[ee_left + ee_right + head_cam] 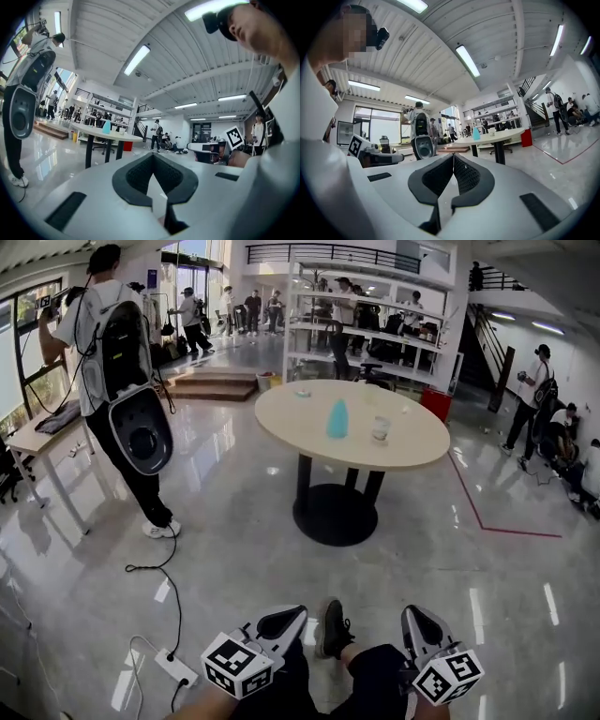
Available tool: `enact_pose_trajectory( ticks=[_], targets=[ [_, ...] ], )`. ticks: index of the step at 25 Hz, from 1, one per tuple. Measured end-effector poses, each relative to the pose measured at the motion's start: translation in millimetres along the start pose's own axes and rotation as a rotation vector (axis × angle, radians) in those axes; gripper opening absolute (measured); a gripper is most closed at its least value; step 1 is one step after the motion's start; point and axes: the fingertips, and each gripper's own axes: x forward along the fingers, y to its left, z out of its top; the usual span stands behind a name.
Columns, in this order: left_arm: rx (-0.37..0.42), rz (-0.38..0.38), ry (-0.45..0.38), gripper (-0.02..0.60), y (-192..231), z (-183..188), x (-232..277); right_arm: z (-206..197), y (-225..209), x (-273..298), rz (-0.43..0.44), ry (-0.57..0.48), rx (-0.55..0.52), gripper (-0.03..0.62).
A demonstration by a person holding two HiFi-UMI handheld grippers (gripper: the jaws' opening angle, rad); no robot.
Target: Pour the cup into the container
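Observation:
A round beige table (300,418) stands some way ahead on the shiny floor. On it are a light-blue container (337,418) and a small clear cup (380,430) to its right. The left gripper view shows the container (107,126) and cup (121,131) far off; so does the right gripper view, with container (476,133) and cup (491,131). My left gripper (298,612) and right gripper (410,612) are low at the frame's bottom, far short of the table. Both are shut, held level, with nothing between their jaws (153,155) (453,156).
A person with a backpack (122,381) stands left of the table beside a white desk (37,442). A power strip (175,667) and black cable lie on the floor near my left gripper. Red floor tape (487,521) runs right of the table. My shoe (333,626) shows between the grippers.

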Motion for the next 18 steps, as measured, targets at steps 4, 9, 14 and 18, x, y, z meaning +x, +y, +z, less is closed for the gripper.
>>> enact_pose_trajectory(
  ticks=[4,9,14,18],
  targets=[
    [0.005,-0.028,0.001,-0.008,50.5,18.2,60.5,4.3,-38.4,61.6,-0.03,0.007,0.001,0.005],
    [0.028,-0.018,-0.007,-0.008,123.5,37.5,120.8,12.5,-75.6,153.5,-0.028,-0.007,-0.003,0.005],
    [0.03,0.02,-0.014,-0.008,208.9,53.6,170.1,19.3,-109.4,250.8,-0.022,-0.029,0.005,0.005],
    [0.017,0.023,-0.016,-0.008,261.7,64.7,198.5,24.1,-117.1,306.4,-0.029,-0.028,-0.015,0.005]
  ],
)
